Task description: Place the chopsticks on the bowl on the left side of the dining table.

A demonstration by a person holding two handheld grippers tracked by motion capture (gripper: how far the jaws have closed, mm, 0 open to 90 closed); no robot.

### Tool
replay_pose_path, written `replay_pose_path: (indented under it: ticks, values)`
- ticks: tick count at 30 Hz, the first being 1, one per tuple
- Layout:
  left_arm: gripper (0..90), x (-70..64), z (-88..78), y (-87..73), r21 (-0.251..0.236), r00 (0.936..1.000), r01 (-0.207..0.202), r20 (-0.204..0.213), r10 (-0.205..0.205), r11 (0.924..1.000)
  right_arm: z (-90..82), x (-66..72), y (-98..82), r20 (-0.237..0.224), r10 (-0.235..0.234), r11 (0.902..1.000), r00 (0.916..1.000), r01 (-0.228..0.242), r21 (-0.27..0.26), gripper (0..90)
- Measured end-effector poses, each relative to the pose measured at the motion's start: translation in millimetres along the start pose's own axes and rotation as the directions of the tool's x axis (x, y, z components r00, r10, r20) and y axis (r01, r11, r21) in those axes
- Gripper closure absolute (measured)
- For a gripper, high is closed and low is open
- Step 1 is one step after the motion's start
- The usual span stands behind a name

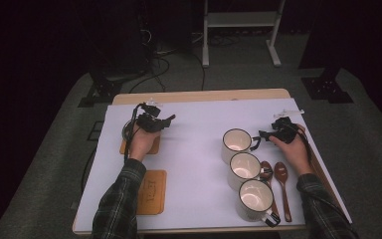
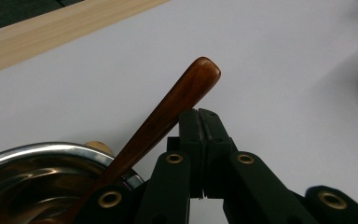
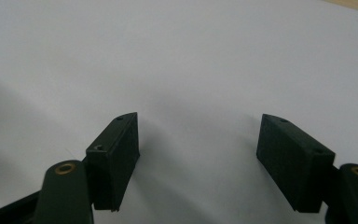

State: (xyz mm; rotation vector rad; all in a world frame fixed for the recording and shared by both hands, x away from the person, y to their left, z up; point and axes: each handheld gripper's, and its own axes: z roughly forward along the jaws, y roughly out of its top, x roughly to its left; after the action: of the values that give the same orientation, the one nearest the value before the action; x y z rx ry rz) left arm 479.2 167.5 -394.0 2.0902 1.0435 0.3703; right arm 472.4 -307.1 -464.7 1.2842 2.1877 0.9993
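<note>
Closest in the left gripper view, the left gripper (image 2: 199, 123) has its jaws pressed together, empty, beside a wooden spoon (image 2: 168, 116) leaning out of a steel bowl (image 2: 23, 158). Farther right, the right gripper (image 3: 198, 154) stands spread over bare white table (image 3: 177, 56). Regrasping should start by opening around the handle squarely.

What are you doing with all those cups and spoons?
A person holds a tool in each hand at a table covered in white. The left tool is shut and empty, right beside a wooden spoon leaning out of a shiny metal bowl. The right tool is open above bare table near the farthest of three white mugs. Two more wooden spoons lie beside the mugs.
</note>
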Motion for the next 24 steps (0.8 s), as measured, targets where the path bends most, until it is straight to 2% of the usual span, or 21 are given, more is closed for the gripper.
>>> replay_pose_path:
  ticks: [6,7,8,14,24]
  values:
    - [88.8,7.6,7.3,2.9,0.0,0.9998,0.02,-0.005,-0.02,0.9998,0.1,-0.1,0.1,-0.001,0.003,1.0,1.0,-0.003,0.001,28.0]
    - [88.8,9.2,7.7,3.6,0.005,0.9999,0.013,-0.007,-0.013,0.9999,0.1,-0.2,0.1,-0.002,0.003,1.0,1.0,-0.003,0.001,28.0]
    - [88.8,10.0,8.7,4.6,-0.001,0.9996,0.028,-0.008,-0.028,0.9996,0.1,-0.2,0.1,-0.001,0.002,1.0,1.0,-0.002,0.001,28.0]
    - [88.7,21.1,8.6,11.4,0.001,0.9995,0.021,-0.025,-0.021,0.9998,0.2,-0.4,-0.1,-0.003,0.002,1.0,1.0,-0.002,0.0,28.0]
    - [88.7,40.5,10.2,12.9,-0.014,0.9979,0.056,-0.033,-0.057,0.9983,0.2,0.0,-0.3,0.0,0.001,1.0,1.0,-0.001,-0.002,28.0]
